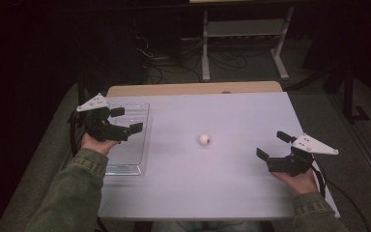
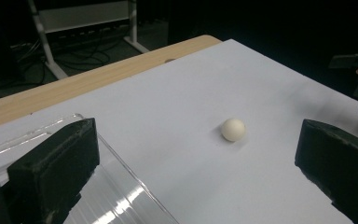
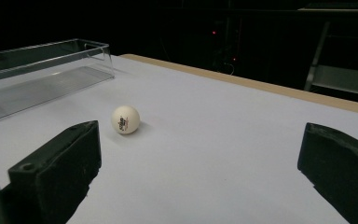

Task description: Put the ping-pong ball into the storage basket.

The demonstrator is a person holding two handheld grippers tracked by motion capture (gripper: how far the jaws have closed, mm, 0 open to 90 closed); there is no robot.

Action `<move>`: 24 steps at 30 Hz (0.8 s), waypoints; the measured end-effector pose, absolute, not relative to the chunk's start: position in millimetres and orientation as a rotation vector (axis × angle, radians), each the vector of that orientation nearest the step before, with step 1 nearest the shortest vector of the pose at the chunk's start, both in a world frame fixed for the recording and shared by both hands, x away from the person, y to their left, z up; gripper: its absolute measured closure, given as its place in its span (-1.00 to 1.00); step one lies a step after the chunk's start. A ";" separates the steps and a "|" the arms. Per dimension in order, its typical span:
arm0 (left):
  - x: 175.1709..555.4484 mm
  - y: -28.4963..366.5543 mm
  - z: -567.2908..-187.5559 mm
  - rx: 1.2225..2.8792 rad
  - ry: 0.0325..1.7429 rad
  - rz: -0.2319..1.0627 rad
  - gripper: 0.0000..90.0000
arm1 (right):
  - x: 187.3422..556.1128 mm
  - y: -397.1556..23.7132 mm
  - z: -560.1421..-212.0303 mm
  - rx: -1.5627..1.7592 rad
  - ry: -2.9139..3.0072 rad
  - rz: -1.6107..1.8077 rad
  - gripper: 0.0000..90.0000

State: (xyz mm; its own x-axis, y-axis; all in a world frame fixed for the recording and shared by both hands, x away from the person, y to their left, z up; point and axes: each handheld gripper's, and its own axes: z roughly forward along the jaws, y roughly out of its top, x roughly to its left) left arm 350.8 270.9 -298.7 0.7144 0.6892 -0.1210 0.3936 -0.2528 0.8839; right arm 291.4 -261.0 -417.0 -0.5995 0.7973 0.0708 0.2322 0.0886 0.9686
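Note:
A small white ball [image 1: 204, 139] lies on the white tabletop [image 1: 212, 183] near its middle, touched by nothing. In the left gripper view the ball [image 2: 233, 129] rests ahead and slightly right; in the right gripper view the ball [image 3: 125, 119], with a dark printed mark, sits ahead to the left. My left gripper [image 1: 127, 120] hovers open over a clear plastic tray [image 1: 125, 166] at the table's left side. My right gripper [image 1: 273, 145] is held open at the right side, well apart from the ball. Both hold nothing.
The clear tray [image 3: 46, 70] looks empty. A bare wooden strip [image 1: 193, 88] runs along the table's far edge. Beyond it, a white metal stand [image 1: 244, 29] and loose cables [image 1: 174, 67] sit on the dark floor.

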 end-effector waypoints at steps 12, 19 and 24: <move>367.0 250.2 -294.8 1.958 0.812 0.322 -1.00 | 291.2 -260.2 -417.4 1.004 1.899 1.533 -1.00; 378.2 236.1 -295.2 2.021 0.792 0.284 -1.00 | 291.1 -260.2 -417.4 1.004 1.901 1.534 -1.00; 380.2 229.9 -297.9 2.062 0.779 0.259 -1.00 | 290.9 -260.3 -417.4 1.004 1.900 1.535 -1.00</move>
